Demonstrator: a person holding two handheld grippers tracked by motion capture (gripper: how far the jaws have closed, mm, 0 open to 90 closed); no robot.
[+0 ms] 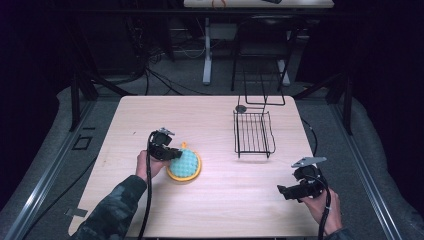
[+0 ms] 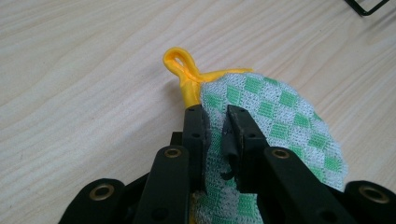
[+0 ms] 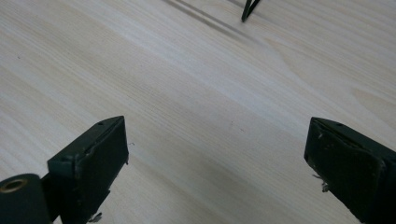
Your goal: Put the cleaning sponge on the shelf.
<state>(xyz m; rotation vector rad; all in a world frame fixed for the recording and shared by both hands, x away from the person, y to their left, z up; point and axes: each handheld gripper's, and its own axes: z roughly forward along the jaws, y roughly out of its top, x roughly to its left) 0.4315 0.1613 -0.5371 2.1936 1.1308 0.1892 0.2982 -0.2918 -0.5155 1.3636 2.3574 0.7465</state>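
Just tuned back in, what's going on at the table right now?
A person is working with two handheld tools at a wooden table. The left tool is shut on the edge of a round green-checked scrubbing pad with a yellow rim and hanging loop, which lies on the table. The right tool is open and empty, near the table's right front. A black wire rack stands farther back, holding nothing.

Round green-checked scrubbing pad (image 2: 275,121), yellow loop, flat on table.

Bright lit table (image 1: 210,125), dark surroundings, soft shadows, slight blur.
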